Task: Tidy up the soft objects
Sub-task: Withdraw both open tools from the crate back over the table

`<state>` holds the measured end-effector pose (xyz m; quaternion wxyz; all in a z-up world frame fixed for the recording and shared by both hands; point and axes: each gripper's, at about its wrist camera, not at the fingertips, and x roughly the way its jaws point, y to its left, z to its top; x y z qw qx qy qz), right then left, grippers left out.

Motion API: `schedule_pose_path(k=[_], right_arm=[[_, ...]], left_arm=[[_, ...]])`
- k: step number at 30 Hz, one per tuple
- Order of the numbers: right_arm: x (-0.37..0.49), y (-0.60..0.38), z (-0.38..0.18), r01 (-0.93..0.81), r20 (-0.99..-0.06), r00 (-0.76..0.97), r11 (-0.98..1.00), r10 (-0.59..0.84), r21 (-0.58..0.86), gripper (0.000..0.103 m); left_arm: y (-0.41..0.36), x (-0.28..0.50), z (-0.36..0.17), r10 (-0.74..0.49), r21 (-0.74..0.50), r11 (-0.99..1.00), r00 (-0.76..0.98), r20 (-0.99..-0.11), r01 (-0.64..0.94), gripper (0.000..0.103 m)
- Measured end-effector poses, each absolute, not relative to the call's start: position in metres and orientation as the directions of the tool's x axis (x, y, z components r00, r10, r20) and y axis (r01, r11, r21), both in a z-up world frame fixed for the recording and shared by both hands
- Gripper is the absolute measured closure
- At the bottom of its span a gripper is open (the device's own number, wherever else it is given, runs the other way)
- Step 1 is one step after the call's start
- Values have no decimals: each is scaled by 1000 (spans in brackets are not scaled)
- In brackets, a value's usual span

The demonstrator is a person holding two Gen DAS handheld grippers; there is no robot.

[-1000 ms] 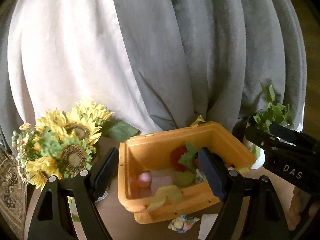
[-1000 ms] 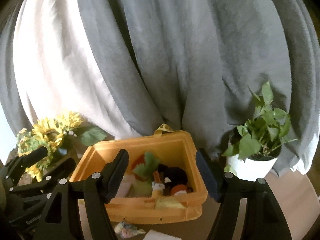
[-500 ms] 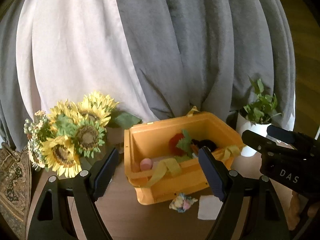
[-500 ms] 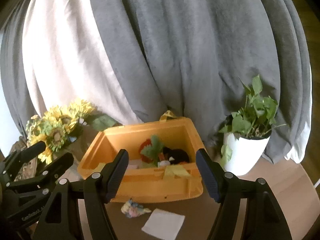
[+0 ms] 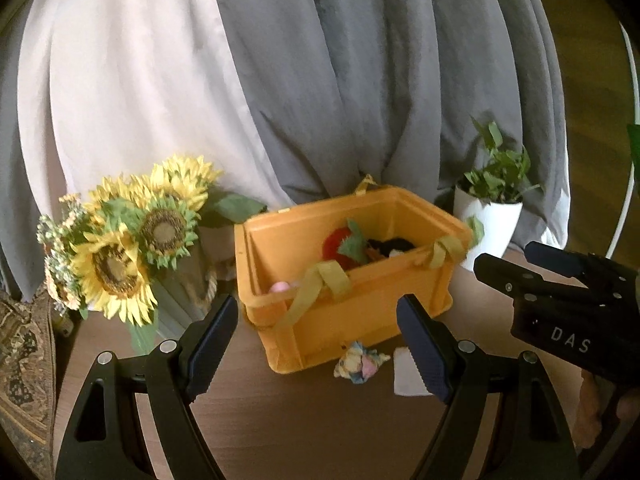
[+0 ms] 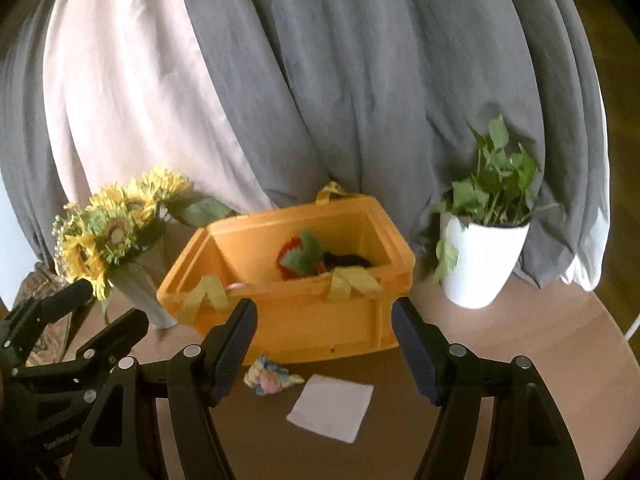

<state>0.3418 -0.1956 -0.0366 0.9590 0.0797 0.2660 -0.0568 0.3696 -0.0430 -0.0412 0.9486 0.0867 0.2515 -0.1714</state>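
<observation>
Two grippers, the left gripper (image 5: 318,338) and right gripper (image 6: 324,340), hang with jaws apart and empty at lower frame before the orange crate (image 6: 320,316), crumpled cloth (image 6: 270,376) and white square (image 6: 332,406).

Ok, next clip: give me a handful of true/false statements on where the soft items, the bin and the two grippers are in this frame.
1. The orange bin stands upright on the table. True.
2. The white cloth square lies inside the bin. False: it lies flat on the table in front of the bin.
3. The left gripper is clamped on the pastel bundle. False: its jaws are open and empty; the bundle lies on the table by the bin.
4. A red and green plush sits in the bin. True.
5. The right gripper holds nothing. True.
6. The potted plant stands left of the bin. False: it is on the right; the sunflowers are on the left.
</observation>
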Motion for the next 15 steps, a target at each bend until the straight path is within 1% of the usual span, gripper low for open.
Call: schedule_pose_path(k=[6,10,15], right_arm=[[340,-188,-53,188,-556,826,975,-91,121,32],[341,-185,-69,210,-585,805,971,-102,119,32],[343,-184,-90,242,-620,775,964,-122,112,32]], left_arm=[[-38,374,-57,-321,85,902,789,-524,423,21],[-39,377,-71,-340,124,877,782,-523,465,21],[-43,383,-91,-356,163,842,757,-548,514,21]])
